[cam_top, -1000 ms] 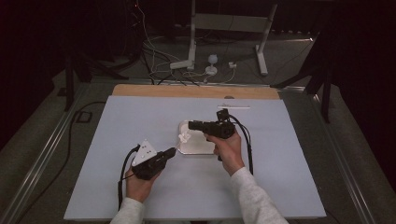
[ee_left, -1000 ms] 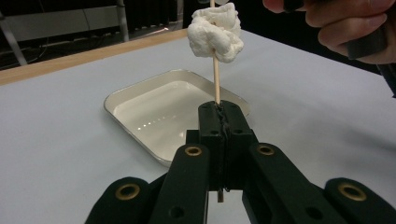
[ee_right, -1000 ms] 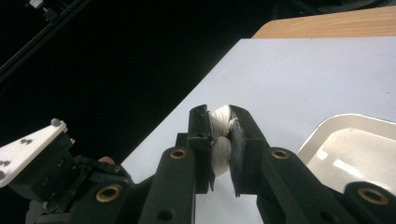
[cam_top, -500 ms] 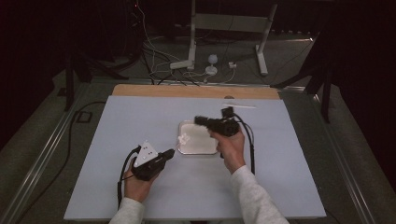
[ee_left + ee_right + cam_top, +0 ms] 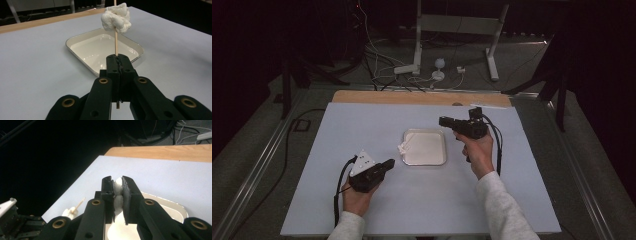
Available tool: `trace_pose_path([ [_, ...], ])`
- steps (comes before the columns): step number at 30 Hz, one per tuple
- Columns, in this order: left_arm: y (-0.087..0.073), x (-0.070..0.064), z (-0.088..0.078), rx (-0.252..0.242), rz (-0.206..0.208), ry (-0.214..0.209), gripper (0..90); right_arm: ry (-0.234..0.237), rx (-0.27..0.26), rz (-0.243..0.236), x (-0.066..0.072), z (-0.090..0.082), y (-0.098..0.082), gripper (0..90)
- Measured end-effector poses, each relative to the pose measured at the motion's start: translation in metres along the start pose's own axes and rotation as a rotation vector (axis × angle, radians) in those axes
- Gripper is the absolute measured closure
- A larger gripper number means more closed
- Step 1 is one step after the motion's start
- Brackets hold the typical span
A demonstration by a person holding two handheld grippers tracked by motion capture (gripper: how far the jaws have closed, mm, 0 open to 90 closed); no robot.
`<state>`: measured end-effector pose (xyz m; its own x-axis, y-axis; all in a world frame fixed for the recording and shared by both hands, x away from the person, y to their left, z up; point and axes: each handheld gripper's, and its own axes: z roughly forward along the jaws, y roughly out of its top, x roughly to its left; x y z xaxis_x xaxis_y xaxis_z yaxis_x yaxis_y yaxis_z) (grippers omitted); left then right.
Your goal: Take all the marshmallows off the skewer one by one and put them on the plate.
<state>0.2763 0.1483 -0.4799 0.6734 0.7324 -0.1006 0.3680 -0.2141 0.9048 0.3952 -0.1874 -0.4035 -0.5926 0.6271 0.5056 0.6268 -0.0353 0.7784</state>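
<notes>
White lump (image 5: 116,18) on tan skewer (image 5: 116,44); cream tray (image 5: 75,41); pale blue-grey table (image 5: 362,130).

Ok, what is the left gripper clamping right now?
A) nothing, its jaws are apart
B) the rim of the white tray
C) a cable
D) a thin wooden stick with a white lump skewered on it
D: in the left gripper view the left gripper has its jaws shut on a thin wooden stick carrying a white lump, above the tray.
</notes>
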Motion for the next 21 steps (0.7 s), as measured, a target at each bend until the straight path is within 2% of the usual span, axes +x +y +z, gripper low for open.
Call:
trace_pose_path([
  [8,0.001,0.000,-0.002,-0.011,-0.010,0.000,90.0,-0.013,0.038,-0.016,0.000,0.017,-0.006,79.9],
  [11,0.002,0.000,-0.002,-0.013,-0.014,-0.001,90.0,-0.034,0.067,-0.047,-0.002,0.024,-0.010,79.4],
  [13,0.002,0.000,-0.002,-0.014,-0.014,-0.002,90.0,-0.035,0.076,-0.045,-0.003,0.027,-0.012,79.4],
  [19,0.002,0.001,-0.001,-0.015,-0.017,-0.004,90.0,-0.080,0.120,-0.039,-0.011,0.041,-0.022,78.8],
  [21,0.002,0.001,-0.001,-0.015,-0.018,-0.003,90.0,-0.123,0.154,-0.054,-0.012,0.050,-0.027,78.7],
])
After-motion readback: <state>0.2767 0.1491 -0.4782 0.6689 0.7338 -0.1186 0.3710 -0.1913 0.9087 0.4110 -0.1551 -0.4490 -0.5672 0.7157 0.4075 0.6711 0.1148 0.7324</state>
